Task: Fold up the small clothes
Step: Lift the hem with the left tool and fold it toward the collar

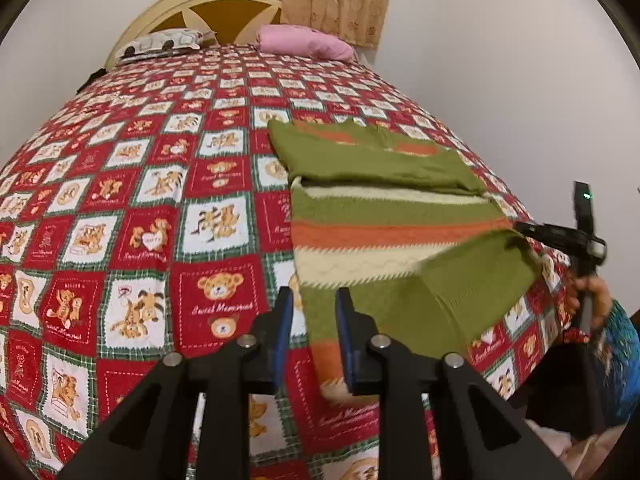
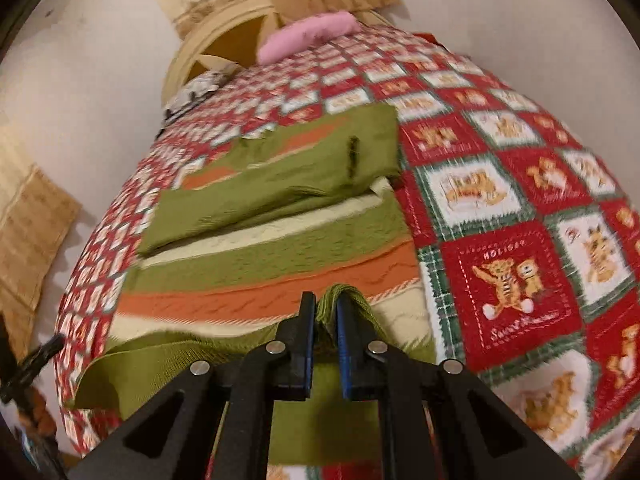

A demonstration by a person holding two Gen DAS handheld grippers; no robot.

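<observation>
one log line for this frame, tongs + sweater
left tongs: open, empty | right tongs: shut on sweater hem | sweater: on bed, sleeves folded in

**Black grippers, blue pads**

Each handheld gripper, left [image 1: 311, 308] and right [image 2: 323, 310], has matte black angular fingers lined with blue pads [image 1: 285, 336], and round silver screws [image 1: 246, 341] at the joints. A hand [image 1: 598, 294] in a teal patterned sleeve [image 1: 622, 344] grips the far unit's handle.

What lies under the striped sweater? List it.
Under the striped sweater only the red teddy-bear bedspread shows around its edges. Whatever sits directly beneath the knit is covered; the folded sleeve lies on top.
</observation>
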